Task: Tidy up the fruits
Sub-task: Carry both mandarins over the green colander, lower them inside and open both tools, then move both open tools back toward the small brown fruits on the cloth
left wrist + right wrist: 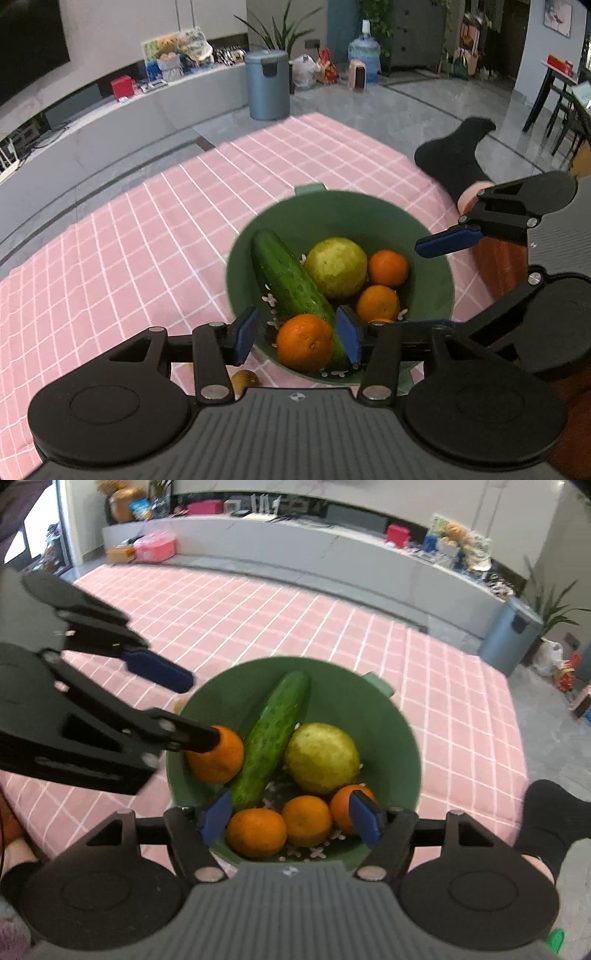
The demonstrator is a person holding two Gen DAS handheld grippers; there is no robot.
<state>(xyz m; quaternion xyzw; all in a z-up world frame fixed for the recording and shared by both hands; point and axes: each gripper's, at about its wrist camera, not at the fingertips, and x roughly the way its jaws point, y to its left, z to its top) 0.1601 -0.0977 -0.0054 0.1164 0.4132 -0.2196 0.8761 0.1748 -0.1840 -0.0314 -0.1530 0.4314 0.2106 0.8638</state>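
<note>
A green bowl (436,273) (391,738) on the pink checked cloth holds a cucumber (288,280) (273,734), a yellow-green round fruit (336,267) (321,758) and several oranges. My left gripper (299,338) hangs open over the bowl's near rim, its blue pads either side of an orange (304,341) (218,755) without closing on it. My right gripper (291,818) is open over the opposite rim, above two oranges (256,832) (306,819); a third orange (343,806) sits by its right pad. It also shows in the left wrist view (443,258).
A small brown fruit (243,380) lies on the cloth (129,258) under my left gripper. A person's black-socked foot (454,155) rests at the cloth's far right edge. A grey bin (267,85) and a low white bench (295,542) stand beyond the cloth.
</note>
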